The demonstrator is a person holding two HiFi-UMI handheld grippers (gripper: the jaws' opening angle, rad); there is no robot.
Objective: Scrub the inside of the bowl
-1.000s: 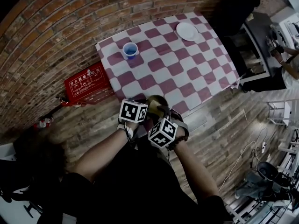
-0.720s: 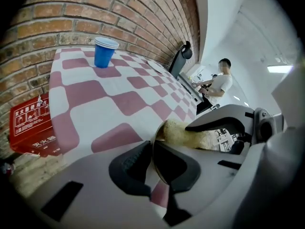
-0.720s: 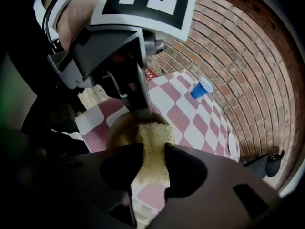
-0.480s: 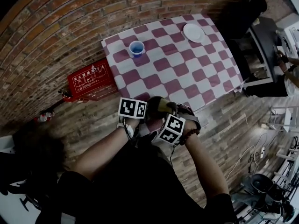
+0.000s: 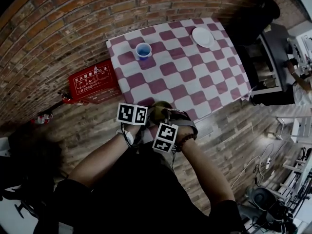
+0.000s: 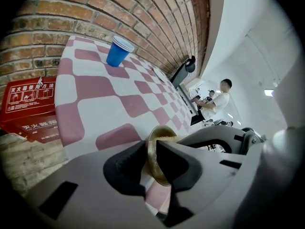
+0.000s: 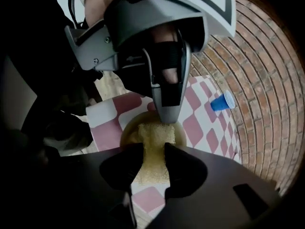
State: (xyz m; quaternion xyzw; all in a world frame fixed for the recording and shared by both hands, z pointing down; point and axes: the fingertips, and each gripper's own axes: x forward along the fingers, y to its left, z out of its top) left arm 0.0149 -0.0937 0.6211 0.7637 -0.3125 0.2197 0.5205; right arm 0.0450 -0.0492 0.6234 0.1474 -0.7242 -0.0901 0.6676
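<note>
Yellow sponge [image 7: 155, 131] clamped in right gripper [image 7: 153, 150] sits inside the bowl [image 6: 162, 131] at the table's [image 5: 195, 74] near edge, left gripper [image 6: 152, 145] opening around its rim, so scrubbing could shove the loosened bowl off.

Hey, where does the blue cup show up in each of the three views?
Head view: blue cup upper centre, near the checked cloth's left corner.
Left gripper view: cup upper left, standing on the cloth.
Right gripper view: cup right of centre, seen sideways.
Shared landmark: brick wall beside the cup.
</note>
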